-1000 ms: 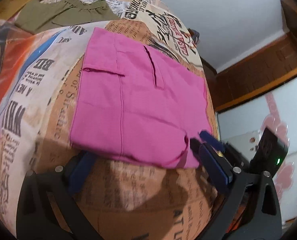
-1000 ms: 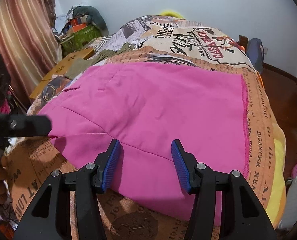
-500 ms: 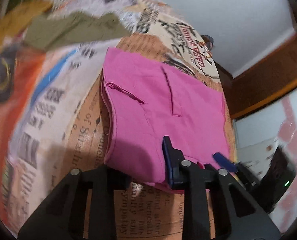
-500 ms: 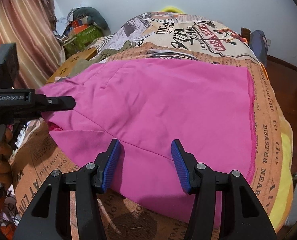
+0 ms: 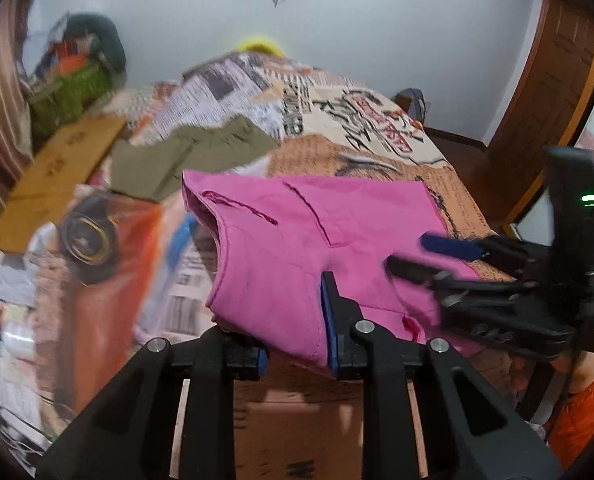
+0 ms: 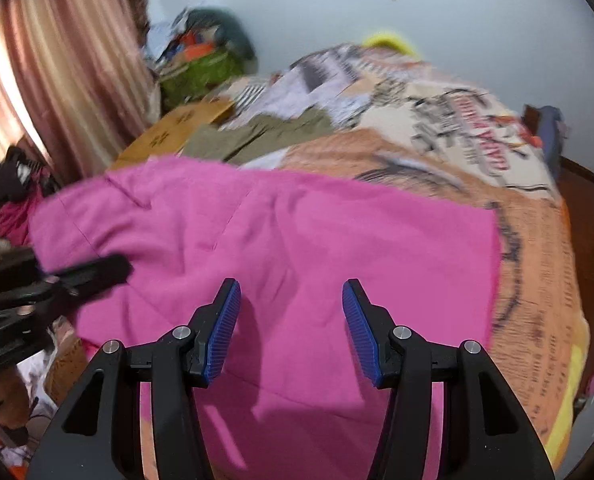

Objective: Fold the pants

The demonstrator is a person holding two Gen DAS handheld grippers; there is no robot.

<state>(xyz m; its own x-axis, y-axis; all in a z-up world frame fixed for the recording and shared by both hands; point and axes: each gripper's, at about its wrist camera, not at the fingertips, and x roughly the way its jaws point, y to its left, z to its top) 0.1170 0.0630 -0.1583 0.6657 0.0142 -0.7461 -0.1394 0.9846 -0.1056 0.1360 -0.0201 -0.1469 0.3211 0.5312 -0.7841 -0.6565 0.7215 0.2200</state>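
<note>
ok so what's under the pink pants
The pink pants lie on a newspaper-print bedspread, which shows all around them. The left gripper has its fingers on the near edge. Whatever lies beneath the middle of the cloth is covered.

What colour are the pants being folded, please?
Bright pink pants, clearest in the right wrist view.

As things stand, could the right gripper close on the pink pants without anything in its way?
Probably yes. The right gripper is open, its fingers spread over the pink pants with only cloth between them. The left gripper, already straddling the cloth's near-left edge, sits off to the side and does not block it.
</note>
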